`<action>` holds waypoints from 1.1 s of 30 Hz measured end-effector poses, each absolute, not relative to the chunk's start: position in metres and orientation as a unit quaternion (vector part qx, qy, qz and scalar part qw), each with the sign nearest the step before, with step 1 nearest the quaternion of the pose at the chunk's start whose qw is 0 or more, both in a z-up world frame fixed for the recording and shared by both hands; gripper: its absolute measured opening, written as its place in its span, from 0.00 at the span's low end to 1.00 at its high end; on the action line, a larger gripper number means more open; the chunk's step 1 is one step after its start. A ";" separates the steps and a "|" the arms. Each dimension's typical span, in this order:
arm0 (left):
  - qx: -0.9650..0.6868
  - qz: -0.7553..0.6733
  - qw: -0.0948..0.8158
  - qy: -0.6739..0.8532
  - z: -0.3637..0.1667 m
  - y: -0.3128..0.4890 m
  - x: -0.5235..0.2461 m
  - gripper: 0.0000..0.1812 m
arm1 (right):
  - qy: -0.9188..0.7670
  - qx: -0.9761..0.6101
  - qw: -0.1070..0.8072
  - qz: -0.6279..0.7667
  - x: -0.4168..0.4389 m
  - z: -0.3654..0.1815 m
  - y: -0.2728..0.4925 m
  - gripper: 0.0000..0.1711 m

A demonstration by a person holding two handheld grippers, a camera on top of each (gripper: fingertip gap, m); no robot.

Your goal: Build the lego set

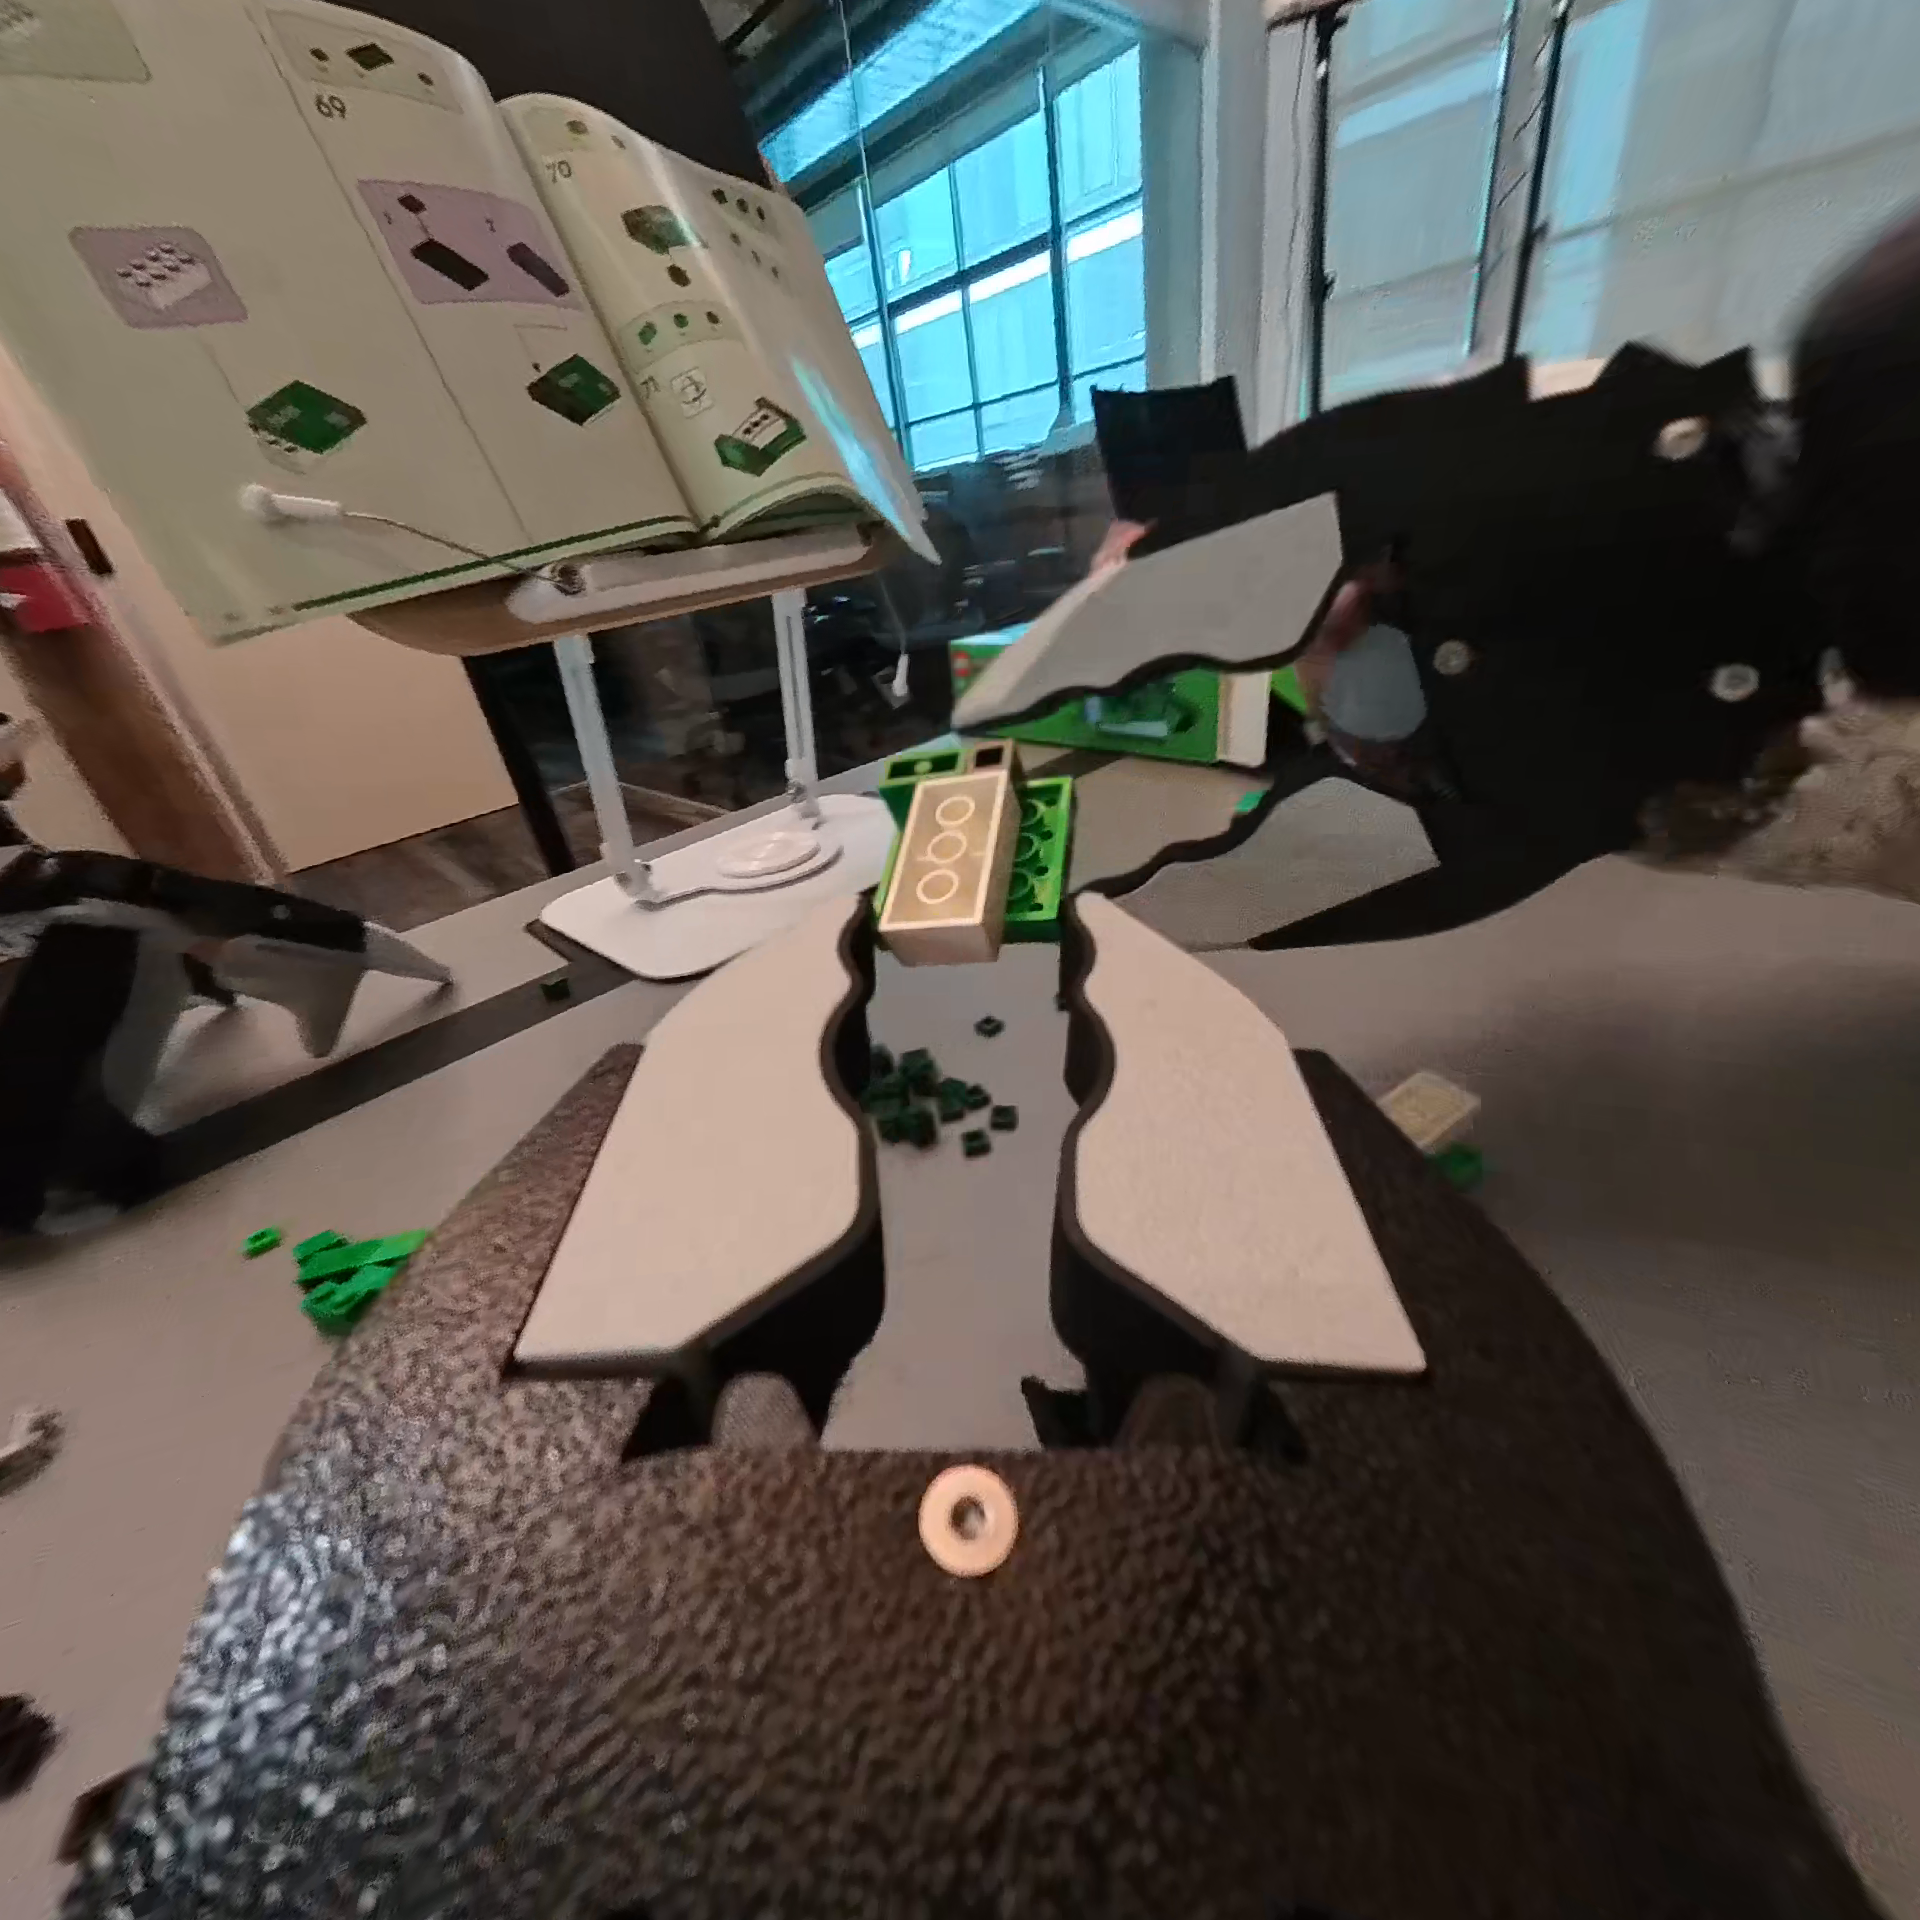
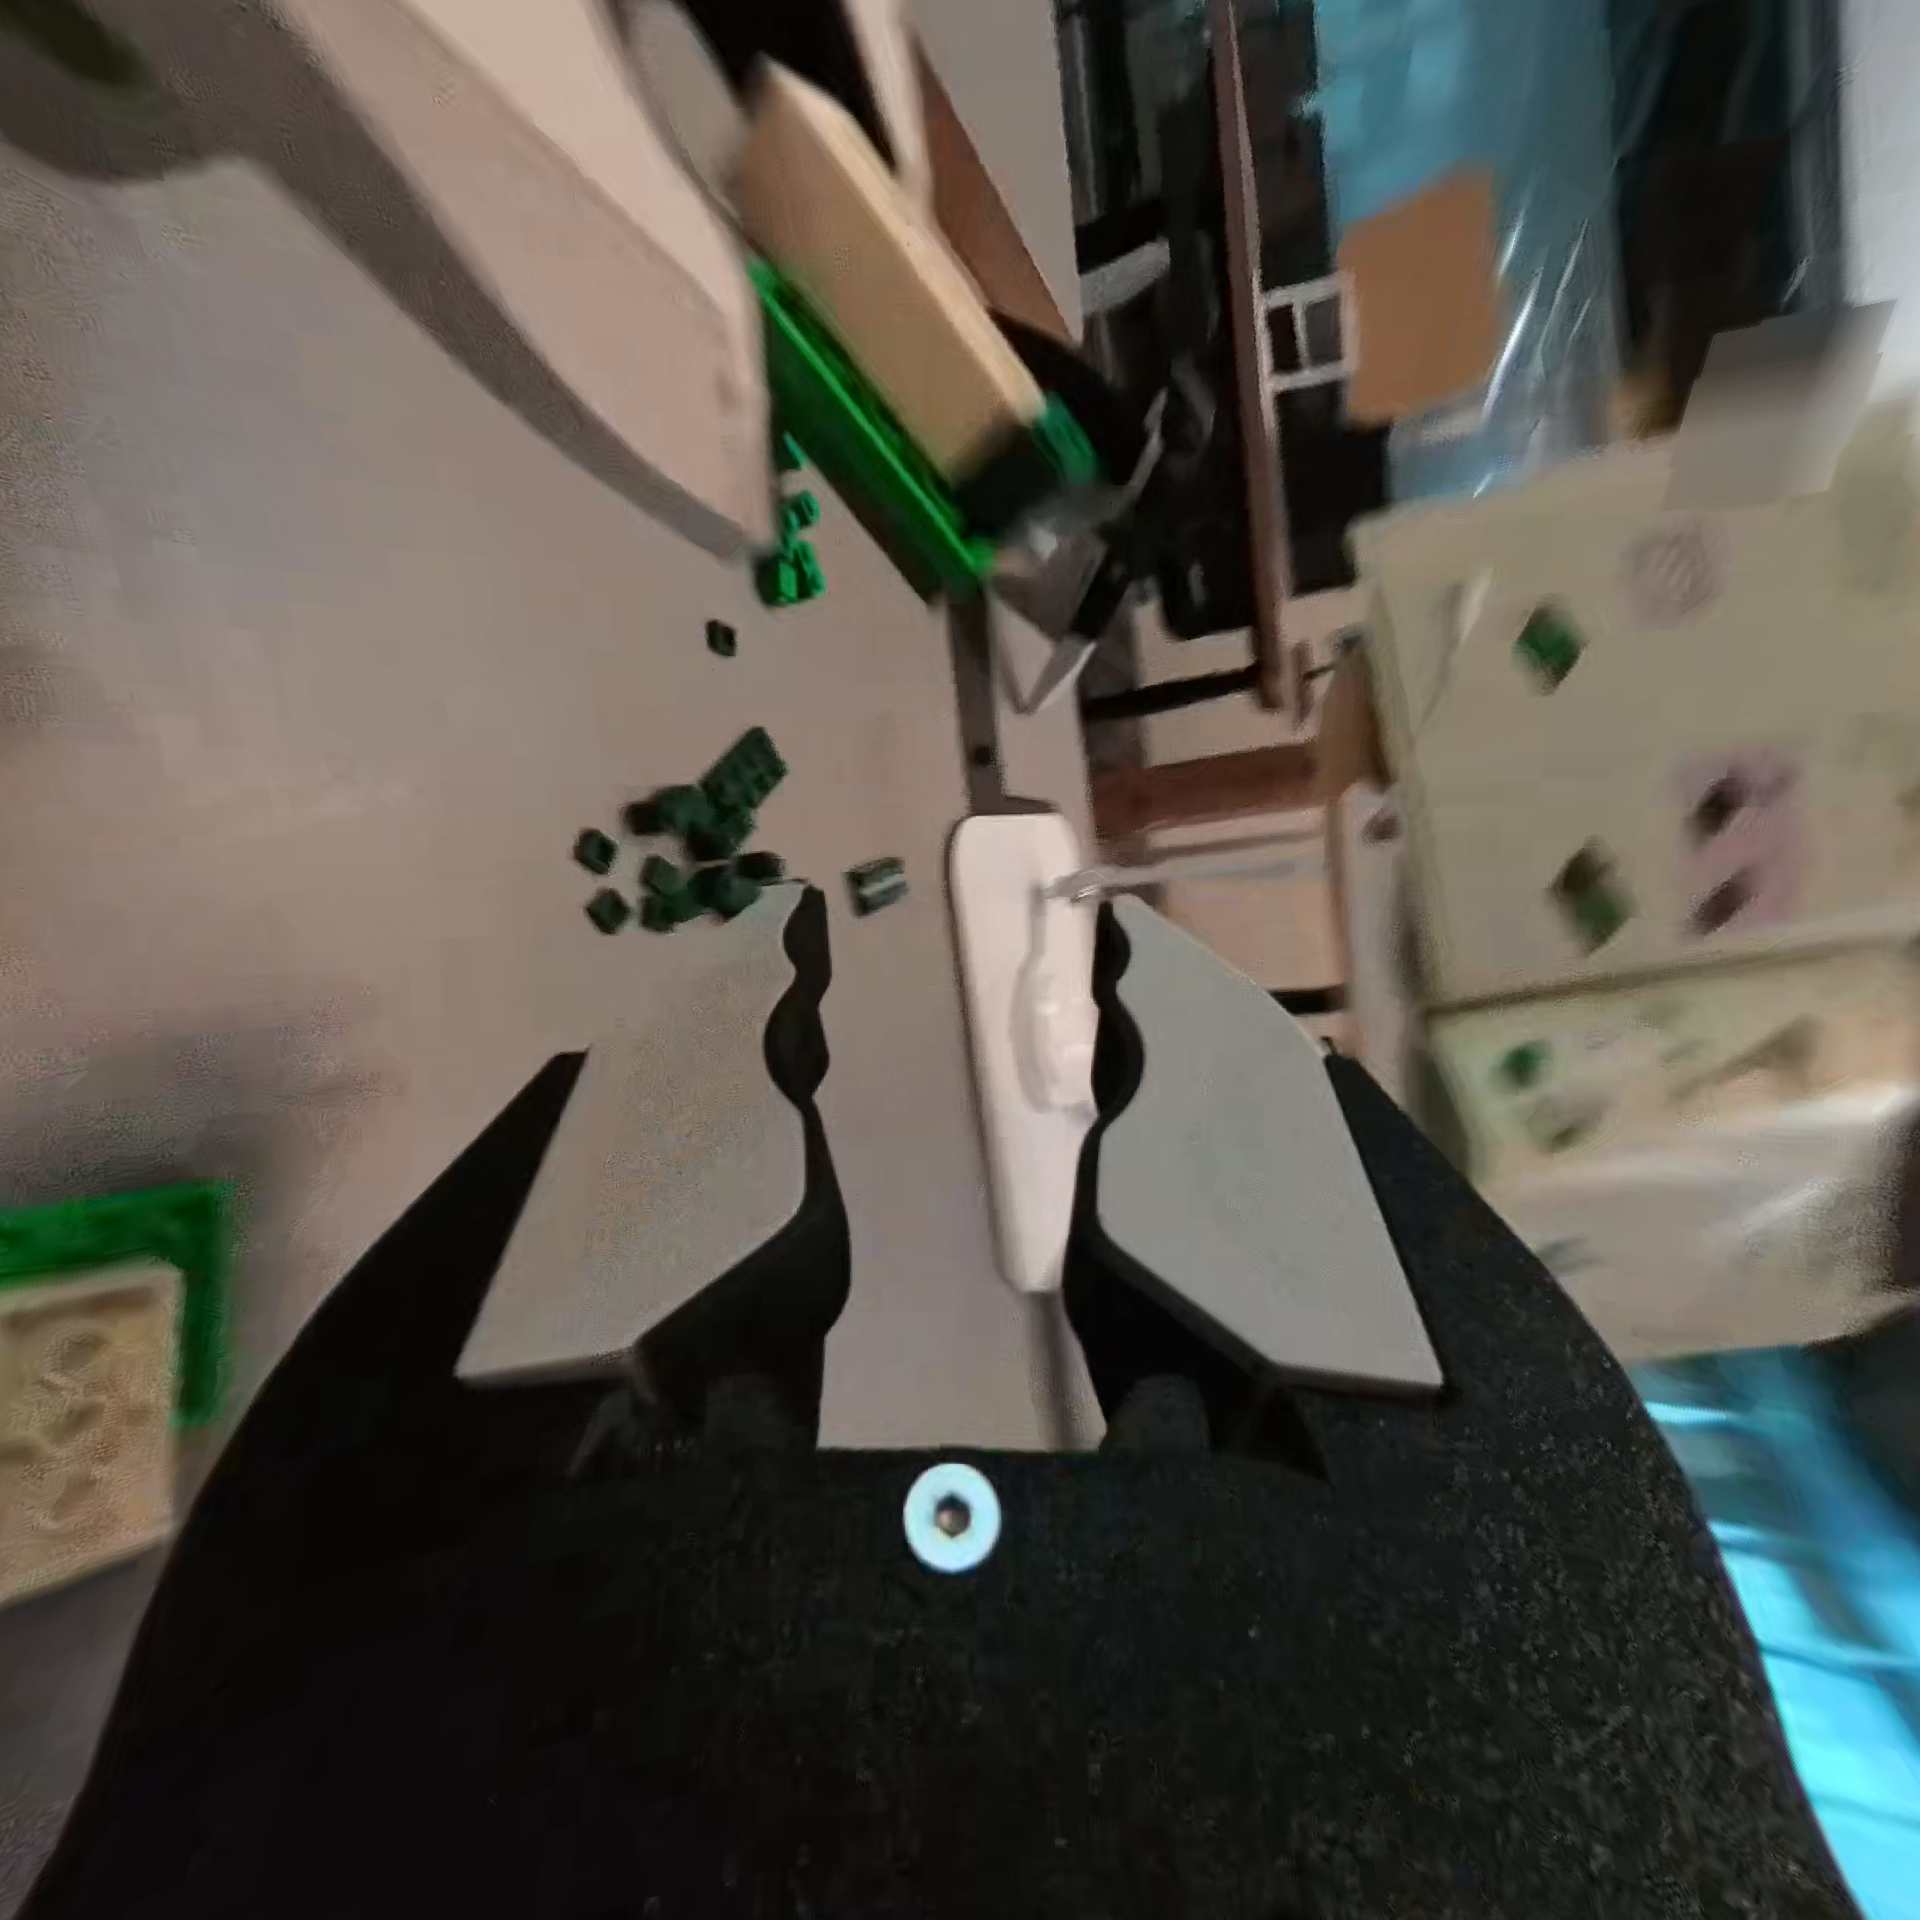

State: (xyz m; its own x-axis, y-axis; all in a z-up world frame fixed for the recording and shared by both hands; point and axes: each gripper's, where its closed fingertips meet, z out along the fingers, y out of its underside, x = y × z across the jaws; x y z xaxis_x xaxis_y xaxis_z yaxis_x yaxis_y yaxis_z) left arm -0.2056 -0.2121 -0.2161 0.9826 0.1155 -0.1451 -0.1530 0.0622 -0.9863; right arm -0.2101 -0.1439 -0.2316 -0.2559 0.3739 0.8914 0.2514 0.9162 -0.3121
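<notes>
Left gripper (image 1: 966, 925) clamps a tan-green lego block (image 1: 951, 868) with embossed rings.

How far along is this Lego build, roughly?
Partly done. A tan-and-green sub-assembly is already put together, and the left hand-held gripper grips it at its fingertips above the table. The right hand-held gripper is open and empty. Left to do: a pile of dark green pieces and some bright green pieces lie loose, and the instruction booklet stands open on its stand.
</notes>
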 end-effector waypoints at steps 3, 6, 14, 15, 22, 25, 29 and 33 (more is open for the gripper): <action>-0.688 0.116 0.717 0.009 -0.219 -0.214 -0.214 0.18 | -0.730 -0.340 0.543 0.237 -0.212 -0.246 -0.135 0.25; -0.698 0.128 0.704 0.021 -0.220 -0.216 -0.219 0.19 | -0.637 -0.433 0.525 0.362 -0.217 -0.247 -0.119 0.25; -0.707 0.193 0.680 0.030 -0.226 -0.221 -0.236 0.18 | -0.579 -0.429 0.533 0.444 -0.214 -0.232 -0.112 0.21; -0.709 0.194 0.678 0.032 -0.227 -0.220 -0.236 0.19 | -0.579 -0.423 0.537 0.444 -0.213 -0.231 -0.113 0.20; -0.730 0.178 0.657 0.062 -0.239 -0.212 -0.225 0.19 | -0.592 -0.401 0.542 0.441 -0.214 -0.232 -0.119 0.18; -0.737 0.178 0.647 0.080 -0.244 -0.209 -0.219 0.19 | -0.593 -0.396 0.543 0.443 -0.214 -0.231 -0.120 0.17; -0.746 0.154 0.636 0.122 -0.250 -0.204 -0.197 0.19 | -0.589 -0.396 0.545 0.446 -0.213 -0.230 -0.119 0.16; -0.756 0.153 0.615 0.164 -0.259 -0.200 -0.181 0.19 | -0.585 -0.393 0.549 0.450 -0.212 -0.228 -0.118 0.14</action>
